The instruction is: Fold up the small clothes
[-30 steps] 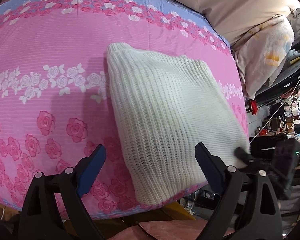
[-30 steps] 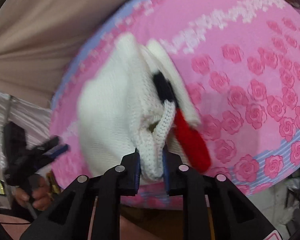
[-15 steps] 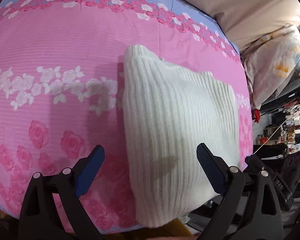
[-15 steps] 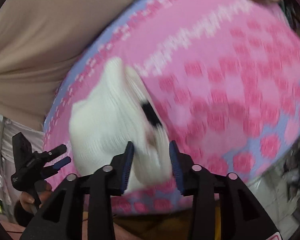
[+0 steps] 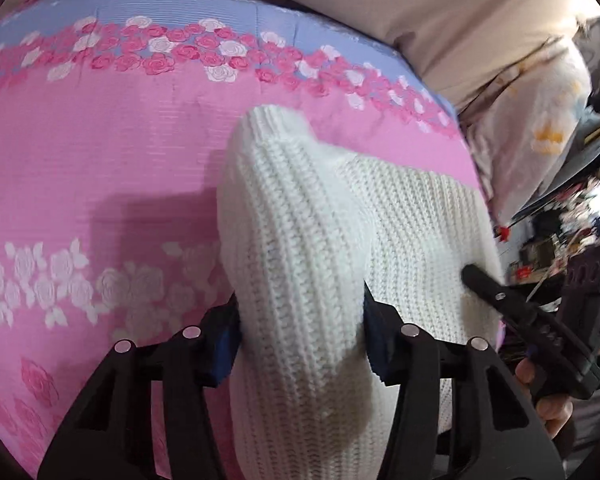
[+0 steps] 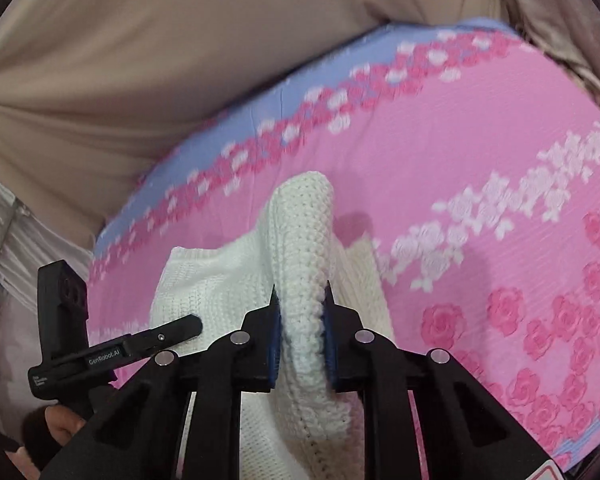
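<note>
A folded white knit sweater (image 5: 412, 224) lies on the pink rose-patterned bedspread (image 5: 100, 184). In the left wrist view my left gripper (image 5: 300, 336) is closing, its blue pads pressing both sides of a raised thick fold of the sweater. In the right wrist view my right gripper (image 6: 302, 328) is closing too, its pads squeezing a bunched edge of the same sweater (image 6: 304, 240), which stands up between them. Each view shows the other gripper at its side: the right one (image 5: 540, 320), the left one (image 6: 100, 344).
Beige fabric (image 6: 140, 60) rises behind the bed. A floral pillow (image 5: 540, 120) lies at the right of the bed, with cluttered shelves (image 5: 572, 224) beyond. A hand (image 6: 56, 428) holds the left gripper's handle.
The left gripper moved in over the sweater and closed on a fold. The right gripper let go of the earlier edge, shifted, and closed on a bunched edge. The red and black parts are out of sight.
</note>
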`<state>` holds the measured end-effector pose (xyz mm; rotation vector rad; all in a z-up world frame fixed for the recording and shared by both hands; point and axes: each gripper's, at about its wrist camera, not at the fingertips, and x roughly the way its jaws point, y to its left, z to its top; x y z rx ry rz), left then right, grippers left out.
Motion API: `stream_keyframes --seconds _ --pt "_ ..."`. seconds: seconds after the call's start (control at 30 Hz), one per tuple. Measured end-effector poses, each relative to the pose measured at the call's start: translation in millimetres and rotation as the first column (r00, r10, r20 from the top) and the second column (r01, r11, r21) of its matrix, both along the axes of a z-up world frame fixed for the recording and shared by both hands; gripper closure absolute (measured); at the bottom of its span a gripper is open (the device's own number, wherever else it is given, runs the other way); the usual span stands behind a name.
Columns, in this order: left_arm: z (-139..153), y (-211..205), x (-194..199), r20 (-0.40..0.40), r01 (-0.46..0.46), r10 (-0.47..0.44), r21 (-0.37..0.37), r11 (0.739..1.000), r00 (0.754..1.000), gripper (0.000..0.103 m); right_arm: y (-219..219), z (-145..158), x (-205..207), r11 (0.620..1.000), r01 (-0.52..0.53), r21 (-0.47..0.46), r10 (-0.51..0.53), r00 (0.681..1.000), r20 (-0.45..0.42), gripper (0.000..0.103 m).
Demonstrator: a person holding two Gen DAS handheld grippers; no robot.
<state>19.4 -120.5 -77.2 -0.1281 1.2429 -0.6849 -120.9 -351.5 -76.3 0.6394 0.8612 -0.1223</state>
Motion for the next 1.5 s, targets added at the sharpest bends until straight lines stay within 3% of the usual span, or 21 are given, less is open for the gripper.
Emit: stream_keyframes --seconds 0.07,0.13,0.23,0.27,0.33,0.43,0.47,0.5,0.57,0.63,0.7,0.8,0.83,0.93,0.97,1.0,1.07,1.17,1.27,1.43,1.5 --pt "-18 -3 4 -0.021 -0.004 0.005 0.053 0.999 1.000 0.038 -11 -27 6 1.000 0.006 0.015 -0.005 0.998 -0.066 0.083" --pt "-16 11 1 -0.036 -0.032 0.033 0.020 0.999 0.999 0.034 -14 -67 11 0.999 -0.004 0.032 0.009 0.985 -0.174 0.071" --pt "-4 38 -14 -0.049 -0.083 0.084 0.026 0.996 0.995 0.015 -17 -44 -12 0.996 0.040 0.080 -0.029 0.991 -0.128 0.059" --pt "-1 49 -23 -0.061 -0.088 0.089 0.012 0.996 0.994 0.014 -17 -35 -22 0.997 0.043 0.068 -0.035 0.992 -0.118 0.053" --pt "-2 60 -38 -0.104 -0.065 0.065 0.007 0.998 0.992 0.013 -12 -23 -44 0.999 0.026 0.021 -0.023 0.990 -0.140 0.051" --pt "-16 66 -64 -0.183 -0.012 0.017 0.026 1.000 0.983 0.014 0 -35 -80 0.997 0.016 0.080 0.000 0.980 -0.199 0.051" --pt "-24 64 -73 -0.205 0.021 -0.010 0.052 0.998 0.979 0.027 4 -41 -90 0.994 0.015 0.110 0.009 0.978 -0.209 0.063" --pt "-29 62 -77 -0.224 0.052 -0.035 0.068 0.996 0.974 0.046 13 -49 -95 0.992 -0.002 0.126 0.032 0.972 -0.231 0.094" --pt "-39 63 -85 -0.261 0.078 -0.046 0.115 0.990 0.964 0.053 26 -51 -104 0.992 0.002 0.125 0.028 0.971 -0.236 0.093" --pt "-46 67 -85 -0.273 0.067 -0.027 0.137 0.988 0.962 0.053 31 -35 -116 0.982 0.008 0.189 0.023 0.986 -0.163 0.094" --pt "-56 67 -83 -0.281 0.064 -0.021 0.143 0.988 0.960 0.049 34 -32 -122 0.985 0.009 0.173 0.020 0.986 -0.164 0.094" --pt "-46 58 -87 -0.233 0.116 -0.067 0.200 0.973 0.970 0.044 34 -81 -116 0.995 0.005 0.096 0.025 0.949 -0.315 0.097" --pt "-39 57 -89 -0.205 0.120 -0.077 0.210 0.970 0.976 0.044 30 -89 -117 0.992 0.014 0.125 0.024 0.955 -0.295 0.097" --pt "-7 59 -90 -0.101 0.090 -0.075 0.154 0.984 0.992 0.019 24 -58 -117 0.992 0.026 0.127 0.010 0.962 -0.272 0.080" --pt "2 58 -87 -0.074 0.065 -0.057 0.118 0.991 0.996 0.013 23 -45 -117 0.994 0.028 0.102 -0.002 0.969 -0.248 0.063" --pt "6 55 -83 -0.061 0.053 -0.047 0.095 0.994 0.997 0.011 20 -32 -116 0.996 0.032 0.081 -0.014 0.977 -0.215 0.041" --pt "2 44 -72 -0.058 0.034 -0.028 0.100 0.994 0.998 0.010 13 -16 -107 0.998 0.039 0.053 -0.032 0.990 -0.136 0.031" --pt "-15 27 -60 -0.074 0.021 -0.010 0.148 0.989 0.997 0.010 5 -30 -77 0.997 0.018 0.077 -0.007 0.991 -0.136 0.028" --pt "-30 16 -50 -0.114 0.037 -0.018 0.164 0.986 0.993 0.009 4 -68 -45 0.994 0.011 0.110 0.012 0.978 -0.206 0.028" --pt "-42 6 -47 -0.187 0.030 -0.009 0.109 0.994 0.982 0.010 3 -98 -39 0.975 0.063 0.211 -0.020 0.979 -0.201 0.029" --pt "-39 2 -47 -0.187 0.041 -0.022 0.099 0.994 0.982 0.020 0 -98 -43 0.968 0.061 0.242 -0.013 0.980 -0.197 0.048"
